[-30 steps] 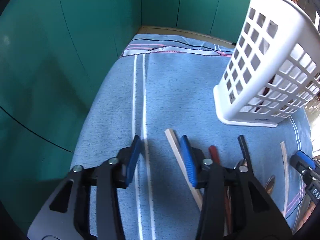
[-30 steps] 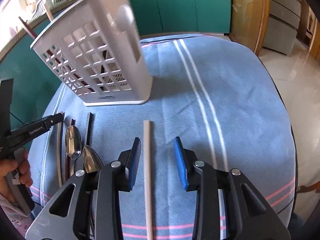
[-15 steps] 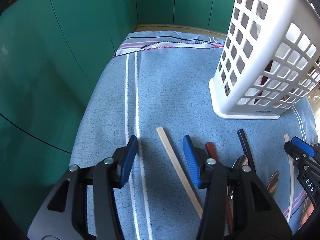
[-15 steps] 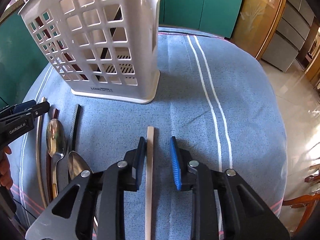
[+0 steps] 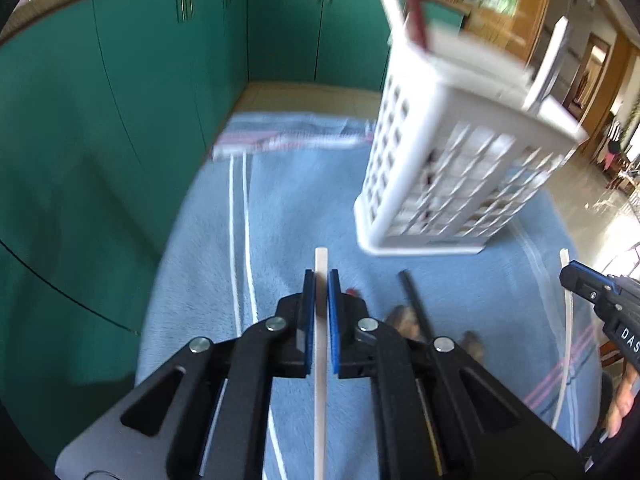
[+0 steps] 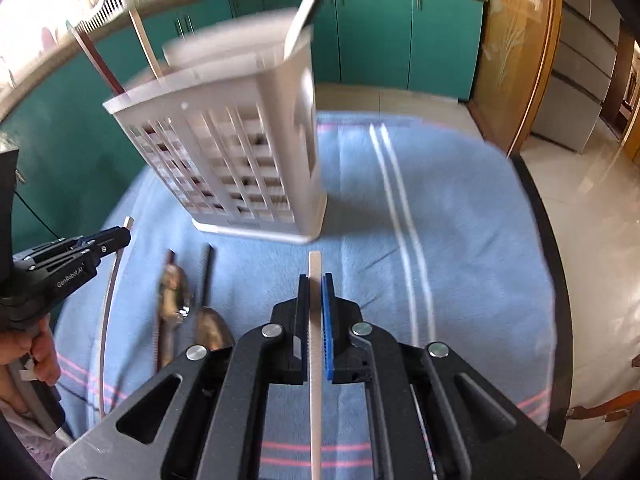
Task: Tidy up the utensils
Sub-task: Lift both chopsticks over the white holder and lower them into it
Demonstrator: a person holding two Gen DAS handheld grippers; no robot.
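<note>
Clamping down narrow with the left tongs on a pale chopstick, gripped partway along and poking forward past the pads. Mirroring it on the other side: right tongs pinched shut on a white chopstick, same hold. Aiming both towards the white basket, standing upright around the middle of the blue-clothed table, already bristling with a few sticks at its rim.

Leaving the spoons and the black chopstick lying side by side towards the near edge of the table, between the two tongs. Looks like the carry-to-basket step.

To do it well: keep the squeeze firm, since a thin smooth stick probably pivots easily. Lift high enough to clear the basket rim, tilt each stick tip-down, go in one at a time to avoid crossing. Pick the compartment with the other chopsticks, though hard to tell which through the blur. Release only once well inside.
</note>
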